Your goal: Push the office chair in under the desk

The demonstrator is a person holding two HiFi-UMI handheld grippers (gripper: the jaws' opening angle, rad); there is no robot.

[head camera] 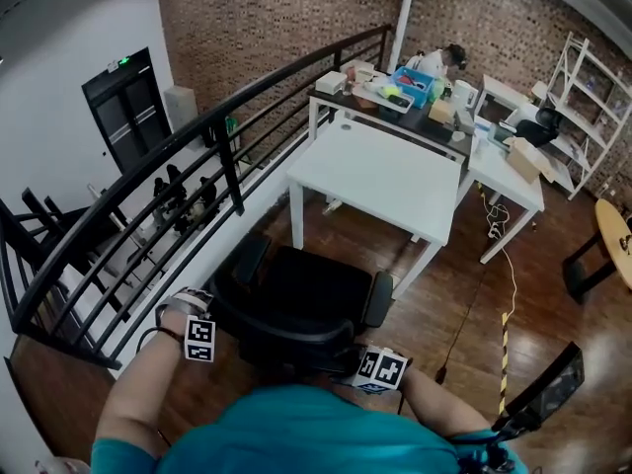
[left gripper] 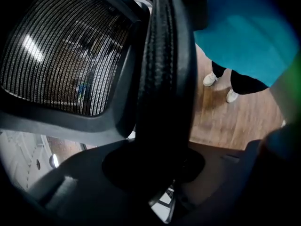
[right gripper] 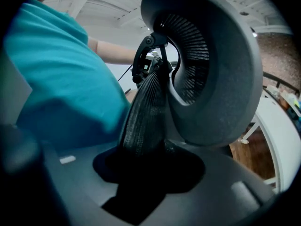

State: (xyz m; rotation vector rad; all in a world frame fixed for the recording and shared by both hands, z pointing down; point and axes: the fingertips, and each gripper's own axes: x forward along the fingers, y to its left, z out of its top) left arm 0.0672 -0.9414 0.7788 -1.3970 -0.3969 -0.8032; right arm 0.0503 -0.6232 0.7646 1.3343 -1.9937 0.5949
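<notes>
head: steeply down | gripper views: close on shared chair back (left gripper: pixel 164 79)

Office chair (head camera: pixel 296 294): black, its back a fine striped mesh.
Desk (head camera: pixel 380 176): white.
Floor (head camera: pixel 553 314): brown wood planks.
Floor tape (head camera: pixel 505 349): yellow-and-black stripes.
Wall (head camera: pixel 276 18): red-brown brick.
Railing (head camera: pixel 230 171): black.
Far tray (head camera: pixel 410 85): blue.
My shirt (head camera: pixel 296 433): teal.
My shoes (left gripper: pixel 210 79): white.
My marker cubes (head camera: pixel 199 339): black-and-white squares.
</notes>
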